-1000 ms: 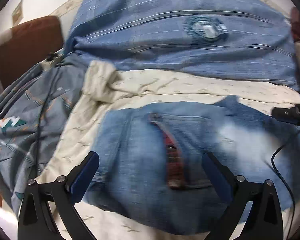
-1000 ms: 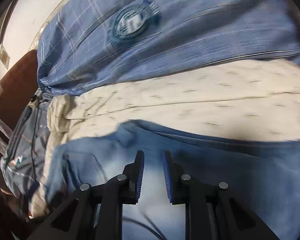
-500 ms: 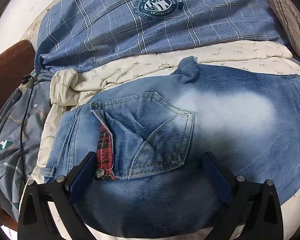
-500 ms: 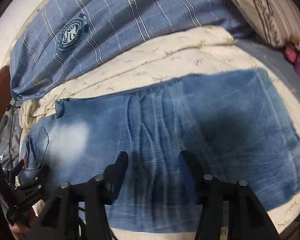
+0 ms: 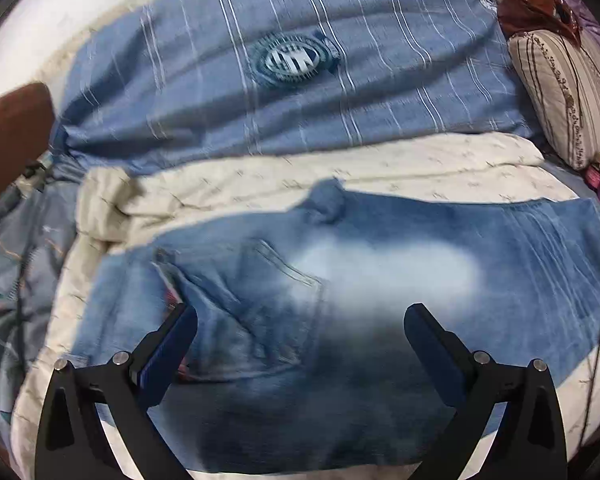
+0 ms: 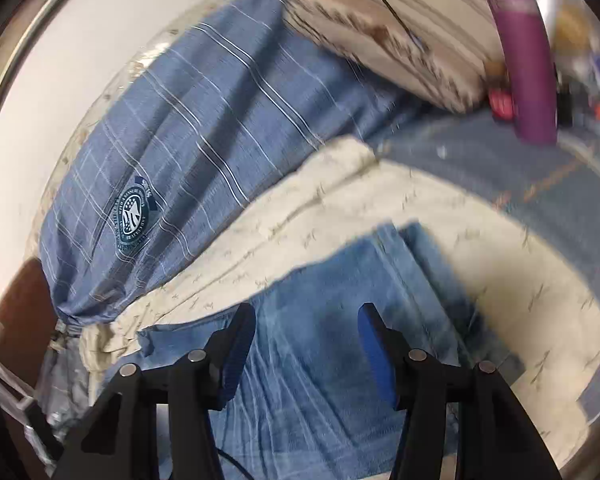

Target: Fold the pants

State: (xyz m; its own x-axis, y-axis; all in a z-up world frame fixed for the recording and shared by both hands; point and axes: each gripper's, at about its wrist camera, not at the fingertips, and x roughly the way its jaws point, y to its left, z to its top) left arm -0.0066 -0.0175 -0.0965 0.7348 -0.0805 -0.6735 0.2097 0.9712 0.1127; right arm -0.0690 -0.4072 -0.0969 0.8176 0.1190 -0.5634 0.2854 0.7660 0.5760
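Faded blue jeans [image 5: 380,272] lie flat across a cream sheet [image 5: 260,184] on a bed, folded lengthwise. Their back pocket [image 5: 268,304] faces up at the left. My left gripper [image 5: 300,314] hovers over the seat and pocket end, jaws wide open and empty. In the right wrist view the jeans [image 6: 320,360] narrow to the leg hems [image 6: 400,240]. My right gripper [image 6: 307,314] stands partly open just above the legs, short of the hems, with nothing pinched between its pads.
A blue plaid duvet [image 5: 300,100] with a round badge fills the far side of the bed. A striped pillow [image 5: 560,92] and a purple object [image 6: 524,60] sit at the right. A grey patterned blanket [image 5: 16,280] bunches at the left. A thin black cable [image 5: 596,340] crosses the jeans' right edge.
My right gripper went from shut to partly open and swept along the jeans toward the leg hems, rolling as it went. My left gripper stayed open and drifted slightly over the pocket end.
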